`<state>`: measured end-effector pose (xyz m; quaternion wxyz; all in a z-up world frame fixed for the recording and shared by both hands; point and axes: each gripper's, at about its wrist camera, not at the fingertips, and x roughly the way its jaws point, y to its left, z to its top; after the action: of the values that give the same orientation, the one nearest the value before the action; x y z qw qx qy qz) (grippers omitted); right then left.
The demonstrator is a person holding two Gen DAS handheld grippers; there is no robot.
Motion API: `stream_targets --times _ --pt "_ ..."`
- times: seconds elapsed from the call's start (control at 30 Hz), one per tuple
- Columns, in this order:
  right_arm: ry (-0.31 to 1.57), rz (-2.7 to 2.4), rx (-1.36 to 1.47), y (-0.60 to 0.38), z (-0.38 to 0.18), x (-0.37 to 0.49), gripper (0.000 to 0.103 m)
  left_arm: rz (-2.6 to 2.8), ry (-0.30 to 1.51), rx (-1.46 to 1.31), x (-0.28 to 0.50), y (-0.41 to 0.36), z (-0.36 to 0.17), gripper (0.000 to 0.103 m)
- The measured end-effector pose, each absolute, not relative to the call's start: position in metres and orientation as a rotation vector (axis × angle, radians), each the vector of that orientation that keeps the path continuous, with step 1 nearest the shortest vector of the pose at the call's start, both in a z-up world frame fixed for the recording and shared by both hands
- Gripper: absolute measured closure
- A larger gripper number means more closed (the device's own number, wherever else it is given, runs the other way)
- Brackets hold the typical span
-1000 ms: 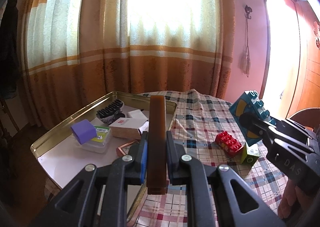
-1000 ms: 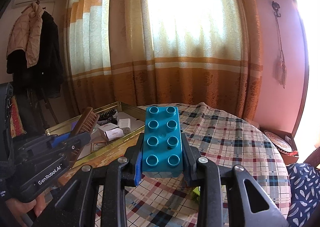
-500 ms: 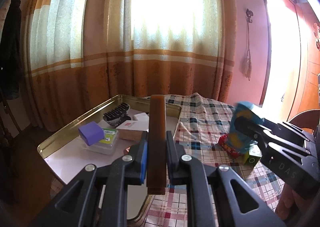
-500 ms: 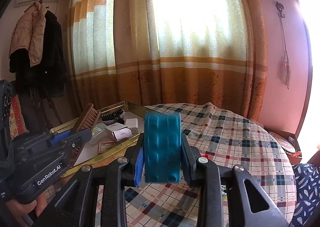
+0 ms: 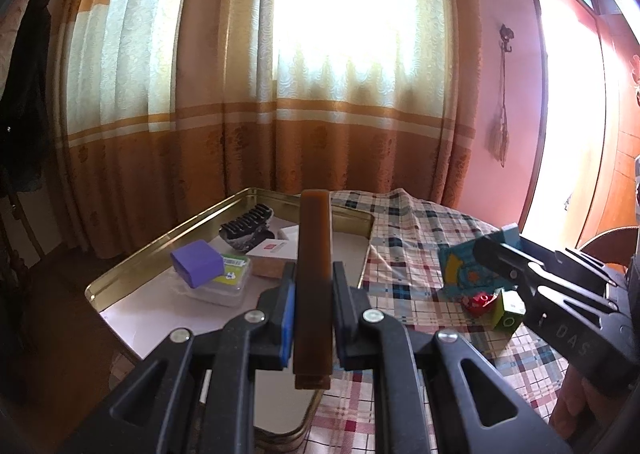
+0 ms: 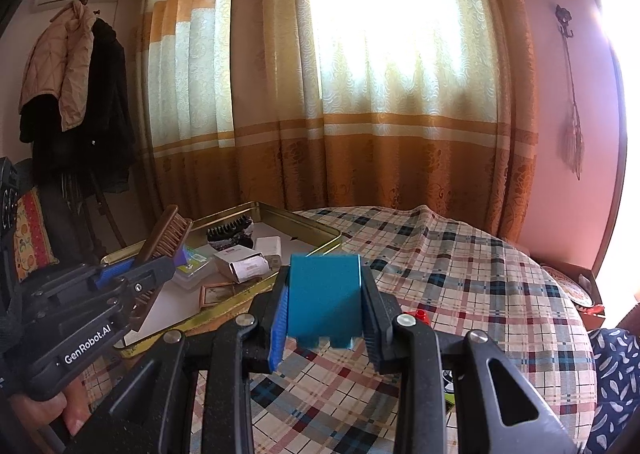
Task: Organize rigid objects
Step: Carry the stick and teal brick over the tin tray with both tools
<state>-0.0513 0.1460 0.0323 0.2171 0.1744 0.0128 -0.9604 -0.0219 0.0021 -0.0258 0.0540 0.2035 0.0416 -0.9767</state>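
Observation:
My left gripper (image 5: 314, 310) is shut on a brown wooden brush (image 5: 314, 278), held edge-on above the near corner of the gold metal tray (image 5: 160, 246). In the right wrist view the brush's bristles (image 6: 166, 234) show at the left over the tray (image 6: 316, 228). My right gripper (image 6: 324, 314) is shut on a teal toy brick (image 6: 324, 300), held above the checked tablecloth; it also shows in the left wrist view (image 5: 468, 268). A red brick (image 5: 478, 302) and a green block (image 5: 508, 312) lie on the cloth below it.
The tray holds a purple block (image 5: 196, 262) on a clear box (image 5: 218, 286), a black comb (image 5: 248, 226), a white carton (image 6: 242, 264) and a small framed picture (image 6: 216, 294). Curtains hang behind the table. Coats (image 6: 76, 94) hang at the left.
The right gripper has tipped the teal brick so its smooth side faces the camera instead of its studs, and has lowered it toward the red brick. The left gripper has drifted slightly with the brush.

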Motion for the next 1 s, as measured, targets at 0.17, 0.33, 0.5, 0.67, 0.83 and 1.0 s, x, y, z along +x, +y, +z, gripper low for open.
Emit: stream_targets --times 0.17,0.33,0.5,0.67,0.83,1.0 --pt "0.037 -2.655 0.475 0.144 0.033 -0.051 0.069 -2.954 0.144 0.615 -0.02 -0.004 -0.027 0.089" --pt "0.037 -2.646 0.467 0.139 0.033 -0.05 0.069 -2.941 0.155 0.609 -0.018 -0.011 -0.028 0.089" --pt "0.038 -2.631 0.46 0.133 0.033 -0.048 0.069 -2.922 0.17 0.615 -0.019 -0.02 -0.03 0.089" --pt "0.04 -2.621 0.459 0.13 0.032 -0.048 0.069 -2.913 0.182 0.621 -0.019 -0.025 -0.031 0.089" --pt "0.045 -2.614 0.455 0.127 0.032 -0.047 0.069 -2.908 0.186 0.618 -0.019 -0.026 -0.031 0.089" --pt "0.046 -2.603 0.453 0.123 0.032 -0.047 0.069 -2.896 0.199 0.619 -0.021 -0.032 -0.031 0.089"
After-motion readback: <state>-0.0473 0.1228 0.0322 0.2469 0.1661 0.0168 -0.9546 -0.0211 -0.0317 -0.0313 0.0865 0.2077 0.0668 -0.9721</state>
